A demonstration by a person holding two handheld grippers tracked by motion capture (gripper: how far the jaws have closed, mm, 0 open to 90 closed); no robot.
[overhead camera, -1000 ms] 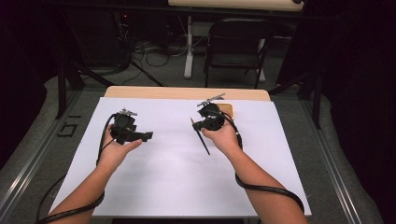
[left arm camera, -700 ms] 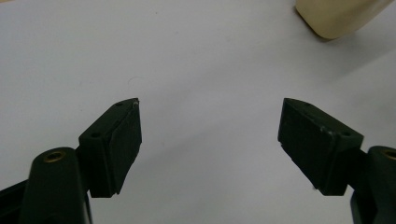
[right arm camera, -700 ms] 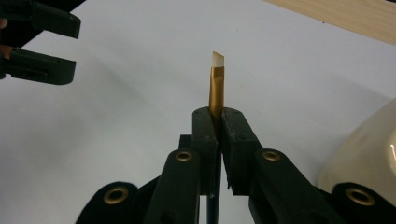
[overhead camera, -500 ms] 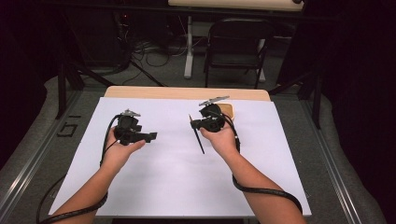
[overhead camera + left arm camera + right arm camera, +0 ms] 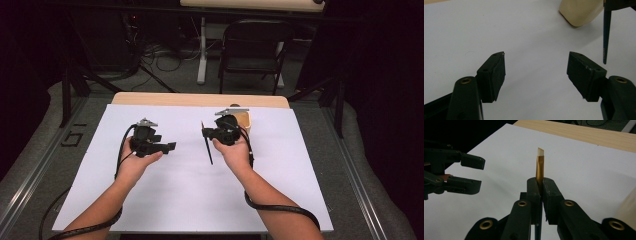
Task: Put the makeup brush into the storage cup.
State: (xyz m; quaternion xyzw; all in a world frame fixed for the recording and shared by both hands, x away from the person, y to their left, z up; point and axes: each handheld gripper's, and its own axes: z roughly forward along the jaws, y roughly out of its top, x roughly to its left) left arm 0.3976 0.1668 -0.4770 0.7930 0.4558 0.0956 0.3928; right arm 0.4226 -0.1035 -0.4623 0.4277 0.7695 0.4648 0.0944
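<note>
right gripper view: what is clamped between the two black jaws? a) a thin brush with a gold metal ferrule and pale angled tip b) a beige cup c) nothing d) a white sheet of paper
a: in the right gripper view the right gripper is shut on the thin brush with a gold metal ferrule and pale angled tip, which stands up from between the pads.

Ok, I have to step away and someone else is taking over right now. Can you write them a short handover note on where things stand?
Right gripper: shut on the paintbrush at its gold ferrule, bristles up, dark handle hanging below the jaws.
Left gripper: open with nothing between the jaws, which have just been closing; held above the white sheet, pointing toward the brush.
Beige cup: on the sheet, just behind the right gripper.
Done: brush picked up.
Left: probably a second grip on the brush with the left gripper; it has not touched it yet.
</note>
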